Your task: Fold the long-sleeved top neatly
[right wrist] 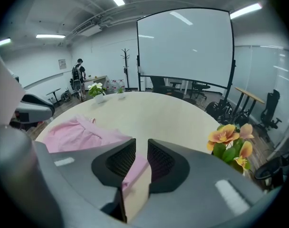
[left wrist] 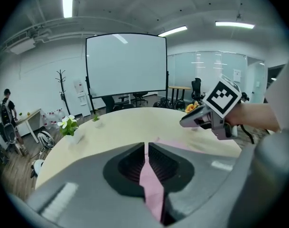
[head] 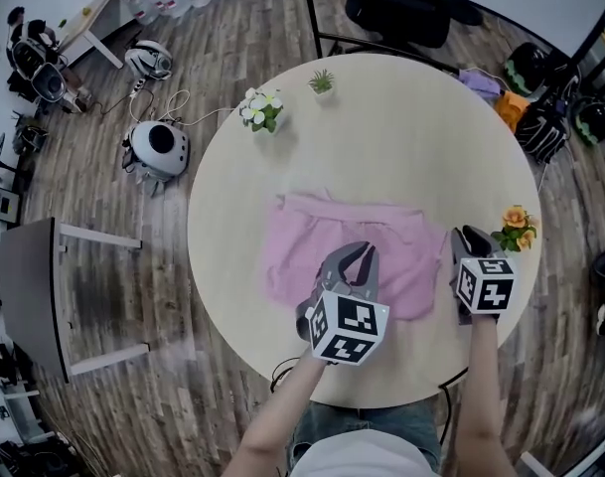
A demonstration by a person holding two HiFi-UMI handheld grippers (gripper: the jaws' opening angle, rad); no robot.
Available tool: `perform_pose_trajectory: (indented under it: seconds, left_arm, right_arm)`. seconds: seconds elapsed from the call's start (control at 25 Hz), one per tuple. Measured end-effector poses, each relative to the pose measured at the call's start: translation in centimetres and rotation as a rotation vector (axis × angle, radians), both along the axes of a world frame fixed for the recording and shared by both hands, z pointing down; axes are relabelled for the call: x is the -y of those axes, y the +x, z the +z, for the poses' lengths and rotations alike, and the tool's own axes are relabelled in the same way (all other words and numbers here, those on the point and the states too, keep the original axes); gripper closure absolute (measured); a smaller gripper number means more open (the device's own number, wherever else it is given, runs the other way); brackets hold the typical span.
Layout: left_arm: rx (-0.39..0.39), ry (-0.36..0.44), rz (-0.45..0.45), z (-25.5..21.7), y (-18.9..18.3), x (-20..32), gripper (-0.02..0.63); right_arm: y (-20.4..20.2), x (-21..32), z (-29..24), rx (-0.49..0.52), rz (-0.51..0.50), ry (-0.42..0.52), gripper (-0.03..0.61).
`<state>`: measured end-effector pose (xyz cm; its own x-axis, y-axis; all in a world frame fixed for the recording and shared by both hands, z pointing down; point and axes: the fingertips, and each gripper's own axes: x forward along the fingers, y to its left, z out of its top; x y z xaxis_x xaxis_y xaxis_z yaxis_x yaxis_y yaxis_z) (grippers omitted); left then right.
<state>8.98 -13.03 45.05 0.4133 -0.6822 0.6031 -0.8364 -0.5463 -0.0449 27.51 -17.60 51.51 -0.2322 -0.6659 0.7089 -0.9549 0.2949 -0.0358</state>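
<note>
On the round beige table [head: 401, 127], our left gripper [head: 358, 253] is clamped on a pinch of the pink long-sleeved fabric top [head: 302, 251], which lies spread mid-table. Our right gripper [head: 470, 237] nips the top's right edge. We judge a fold is beginning; next, both grippers must carry the near edge across evenly.

One worktop [head: 401, 137], carrying one pink top [head: 302, 246]. Three small plants: white-flowered plant [head: 261, 110], green plant [head: 322, 82], orange-flowered plant [head: 516, 229]. Two claws: left claw [head: 357, 252], right claw [head: 468, 235].
</note>
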Motion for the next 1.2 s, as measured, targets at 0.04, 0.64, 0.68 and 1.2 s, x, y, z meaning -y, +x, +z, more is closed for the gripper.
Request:
perform_pose_trajectory:
  seconds: [0.04, 0.64, 0.68, 1.2]
  left_arm:
    - [-0.002, -0.003, 0.017, 0.2, 0.7, -0.7, 0.584]
    - [-0.004, -0.132, 0.230, 5.8, 9.4, -10.0, 0.525]
    - [0.000, -0.138, 0.241, 6.1, 9.9, -10.4, 0.515]
    - [0.044, -0.294, 0.328, 12.6, 14.5, -13.8, 0.440]
  right_arm:
    - [0.2, -0.2, 0.0, 0.004, 0.003, -0.001, 0.472]
    - [0.6, -1.5, 1.6, 0.024, -0.009, -0.030, 0.467]
    - [0.6, -1.5, 1.8, 0.026, -0.011, -0.034, 0.466]
    - [-0.1, -1.3, 4.8, 0.086, -0.041, -0.098, 0.378]
